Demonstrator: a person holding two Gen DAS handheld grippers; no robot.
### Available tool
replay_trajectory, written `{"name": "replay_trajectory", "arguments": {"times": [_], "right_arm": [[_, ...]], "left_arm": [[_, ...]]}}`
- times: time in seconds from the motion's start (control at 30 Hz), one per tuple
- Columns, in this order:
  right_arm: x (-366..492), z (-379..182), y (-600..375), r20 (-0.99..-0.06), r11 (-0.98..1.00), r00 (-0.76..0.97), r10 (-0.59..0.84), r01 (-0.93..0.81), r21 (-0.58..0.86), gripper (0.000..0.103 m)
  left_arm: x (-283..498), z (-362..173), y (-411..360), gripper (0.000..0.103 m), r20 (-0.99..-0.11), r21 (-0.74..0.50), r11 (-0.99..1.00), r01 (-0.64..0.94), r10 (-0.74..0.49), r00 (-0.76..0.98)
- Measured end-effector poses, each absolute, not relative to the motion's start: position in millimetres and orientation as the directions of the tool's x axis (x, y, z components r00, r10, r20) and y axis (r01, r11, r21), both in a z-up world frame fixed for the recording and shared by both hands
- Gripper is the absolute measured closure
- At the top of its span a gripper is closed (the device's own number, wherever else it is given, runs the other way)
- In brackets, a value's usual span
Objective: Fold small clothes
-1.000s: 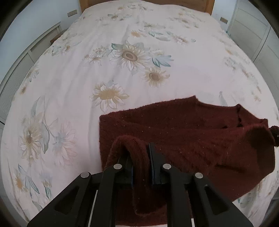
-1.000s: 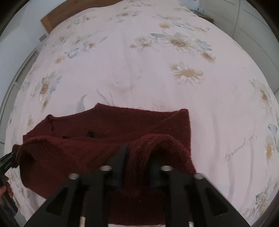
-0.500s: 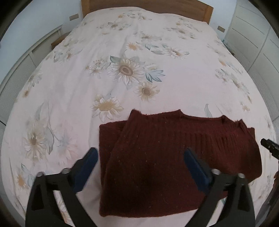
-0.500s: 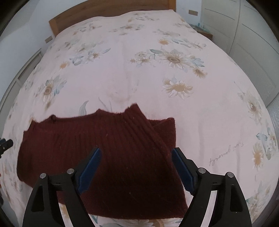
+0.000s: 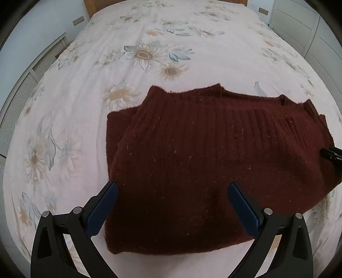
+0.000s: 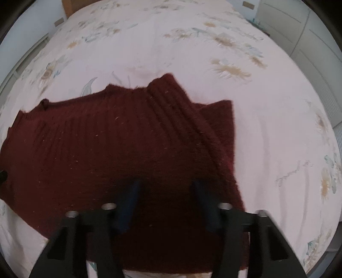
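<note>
A line of cursive embroidery (image 6: 294, 170) is showing on the bedspread (image 5: 192, 57) to the right of the garment, too small and skewed to read. The dark red ribbed sweater (image 5: 213, 166) is lying folded on the near part of the bed, its top layer doubled over and ribs running toward the headboard; a lower layer is sticking out at the left edge in the left wrist view and at the right edge (image 6: 222, 115) in the right wrist view. Pale flecks are dotting the knit.

The left tongs (image 5: 173, 190) are hanging over the sweater's near portion with blue pads (image 5: 102, 205) spread wide and gripping nothing. The right tongs (image 6: 165, 186), blurred, are also standing apart and empty above the fabric.

The bedspread is carrying a sunflower print (image 5: 145, 54). A wooden headboard (image 5: 89, 5) is showing at the far end, white cabinet doors (image 5: 299, 19) on the right.
</note>
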State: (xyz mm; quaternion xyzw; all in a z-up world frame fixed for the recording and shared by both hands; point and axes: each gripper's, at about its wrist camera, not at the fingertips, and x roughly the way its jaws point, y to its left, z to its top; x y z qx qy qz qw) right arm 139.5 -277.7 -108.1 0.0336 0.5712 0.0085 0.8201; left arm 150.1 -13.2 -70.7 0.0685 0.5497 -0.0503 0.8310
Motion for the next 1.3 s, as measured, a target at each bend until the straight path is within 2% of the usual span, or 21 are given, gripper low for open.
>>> {"name": "replay_trajectory", "arguments": {"times": [0.03,0.1,0.47,0.5,0.57,0.63,0.7,0.97,1.03,1.3], "right_arm": [[141,-109,-276,-0.937,0.997,0.343,0.063,0.017,0.074,0.087],[143,-107,-273,-0.938,0.999,0.345,0.023,0.014,0.03,0.096],[136,-107,-297,-0.931,0.992,0.361,0.05,0.091,0.088,0.096],[136,-106,-295,-0.93,0.991,0.361,0.069,0.084,0.106,0.094],[135,-101,-295,-0.925,0.987,0.367,0.093,0.088,0.134,0.079],[132,-91,-297,-0.917,0.983,0.384,0.103,0.103,0.153,0.04],[127,-80,-299,-0.903,0.979,0.412,0.118,0.102,0.174,0.028],[107,-54,-267,-0.874,0.99,0.47,0.12,0.006,0.139,0.014],[101,-53,-253,-0.866,0.991,0.484,0.123,-0.018,0.131,0.0],[86,-80,-197,-0.861,0.994,0.501,0.084,-0.101,0.038,0.0]], "left_arm": [[151,-72,-12,0.002,-0.922,0.061,0.986,0.154,-0.004,0.388],[151,-74,-9,0.002,-0.924,0.062,0.987,0.149,0.0,0.384],[148,-71,0,0.002,-0.921,0.052,0.99,0.128,-0.002,0.391],[148,-71,0,0.002,-0.921,0.052,0.991,0.127,-0.002,0.39],[147,-69,-2,0.002,-0.92,0.047,0.991,0.129,-0.007,0.392],[146,-67,-5,0.002,-0.918,0.045,0.99,0.135,-0.013,0.396],[145,-65,-9,0.002,-0.916,0.044,0.988,0.147,-0.019,0.401],[144,-58,-34,0.001,-0.895,0.004,0.983,0.184,-0.079,0.44],[140,-59,-45,0.001,-0.888,0.007,0.978,0.207,-0.089,0.452],[132,-73,-70,0.001,-0.883,-0.011,0.97,0.244,-0.124,0.452]]}}
